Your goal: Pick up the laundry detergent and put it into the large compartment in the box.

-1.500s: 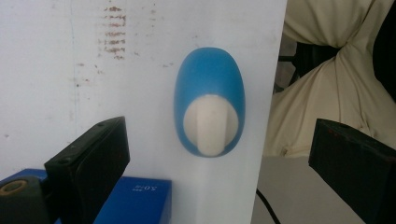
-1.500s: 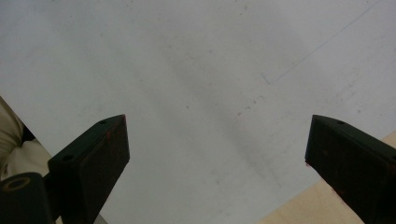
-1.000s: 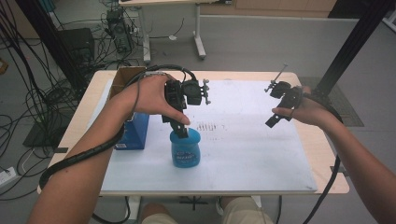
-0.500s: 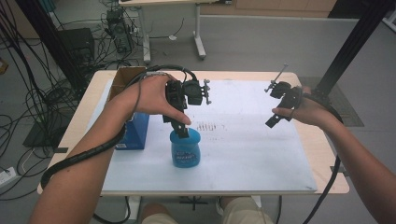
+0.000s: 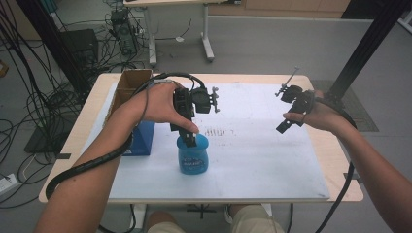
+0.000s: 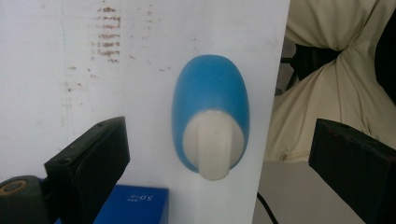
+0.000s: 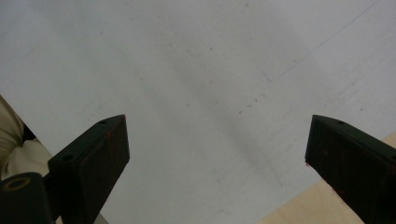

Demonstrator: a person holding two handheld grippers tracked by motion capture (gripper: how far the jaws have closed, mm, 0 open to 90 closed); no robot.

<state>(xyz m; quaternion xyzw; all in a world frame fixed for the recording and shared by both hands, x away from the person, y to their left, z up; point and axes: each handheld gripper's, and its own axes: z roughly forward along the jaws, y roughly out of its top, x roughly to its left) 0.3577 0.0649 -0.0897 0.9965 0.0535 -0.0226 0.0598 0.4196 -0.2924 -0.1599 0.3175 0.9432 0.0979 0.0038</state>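
Bottle [image 5: 193, 156] stands upright on the white sheet [image 5: 272, 160] near the surface's front edge, a blue box [image 5: 142, 138] just to its left. The left gripper [image 6: 219, 149] hangs directly above its white cap [image 6: 213, 148], jaws spread wide on either side, touching nothing. The right gripper [image 5: 285, 125] hovers well apart over bare sheet, jaws also spread, empty.

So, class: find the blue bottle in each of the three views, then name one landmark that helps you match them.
High view: the bottle stands lower centre on the white sheet, under the left tool.
Left gripper view: centre, seen from above, white cap towards the camera.
Right gripper view: not in it.
Shared landmark: the white sheet; brown marks lie beside the bottle.
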